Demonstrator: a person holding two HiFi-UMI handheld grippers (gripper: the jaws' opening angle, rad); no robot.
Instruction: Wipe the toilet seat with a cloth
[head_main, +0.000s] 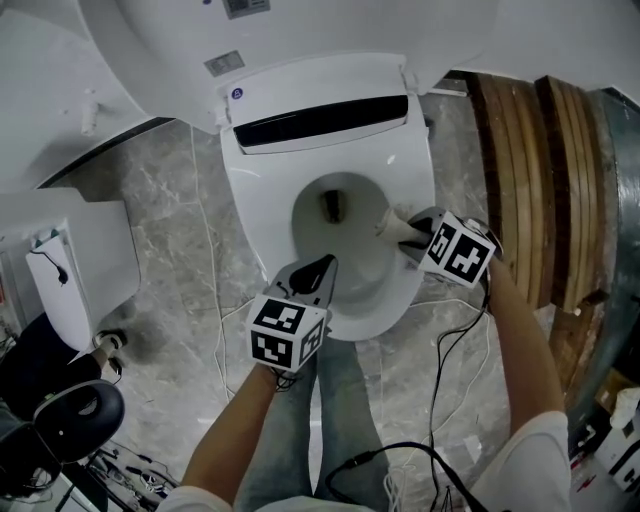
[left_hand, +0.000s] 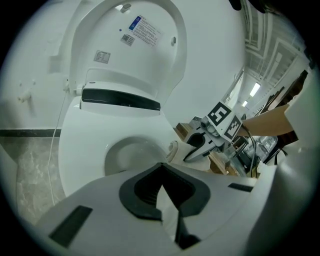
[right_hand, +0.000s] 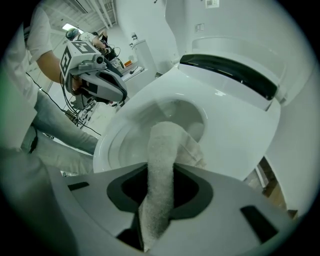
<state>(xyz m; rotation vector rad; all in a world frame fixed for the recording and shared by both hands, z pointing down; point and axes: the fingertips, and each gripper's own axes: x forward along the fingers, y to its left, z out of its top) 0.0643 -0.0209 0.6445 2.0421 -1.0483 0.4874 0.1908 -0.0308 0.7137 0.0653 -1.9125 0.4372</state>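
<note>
Right gripper (head_main: 405, 235) pinching a rolled, fluffy white cloth (right_hand: 162, 165), cloth end lying on the right inner edge of the white plastic toilet seat (head_main: 415, 165), left gripper (head_main: 322, 270) squeezed closed on nothing, above the seat's front edge

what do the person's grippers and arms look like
The left gripper and right gripper both have light grey shells with black jaw linings. Each carries a white cube printed with black square markers. A thin black cable trails from the right gripper. The person's forearms are bare below white short sleeves.
</note>
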